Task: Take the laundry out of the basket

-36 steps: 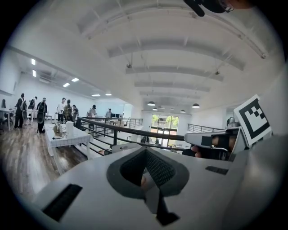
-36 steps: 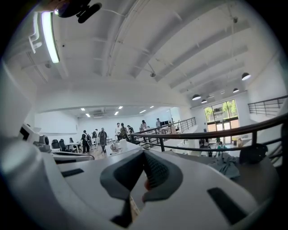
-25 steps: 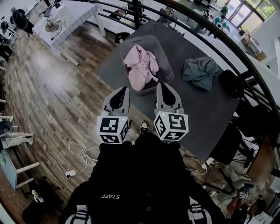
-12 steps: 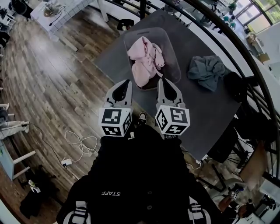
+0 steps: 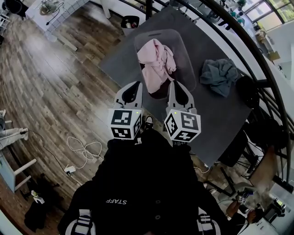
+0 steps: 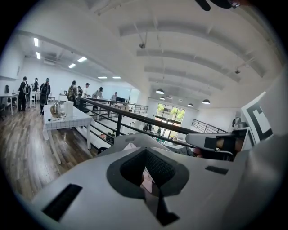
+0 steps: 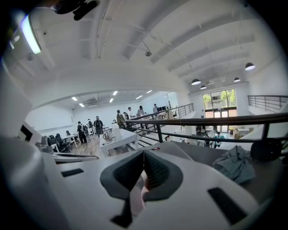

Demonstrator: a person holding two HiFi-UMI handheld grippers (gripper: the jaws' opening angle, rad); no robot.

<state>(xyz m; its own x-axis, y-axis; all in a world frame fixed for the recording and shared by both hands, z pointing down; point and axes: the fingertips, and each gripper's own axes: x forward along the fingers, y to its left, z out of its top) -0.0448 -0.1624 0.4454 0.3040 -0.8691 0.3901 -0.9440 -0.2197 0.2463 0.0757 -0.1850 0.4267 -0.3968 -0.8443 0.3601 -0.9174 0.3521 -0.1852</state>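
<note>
A pale grey laundry basket stands on a dark grey mat and holds a heap of pink laundry. A grey-teal garment lies crumpled on the mat to the basket's right, also in the right gripper view. My left gripper and right gripper hover side by side just short of the basket's near rim, both shut with nothing held. In the left gripper view the left gripper points at the basket, its jaws shut. In its own view the right gripper is shut too.
A black railing curves round the mat's far and right sides. A black rounded object sits by the garment. A white tiled table stands far left, and white cables lie on the wood floor. People stand far off.
The person has moved forward. Both grippers now hang closer to the basket's near rim, still shut and side by side. The laundry has not moved.
</note>
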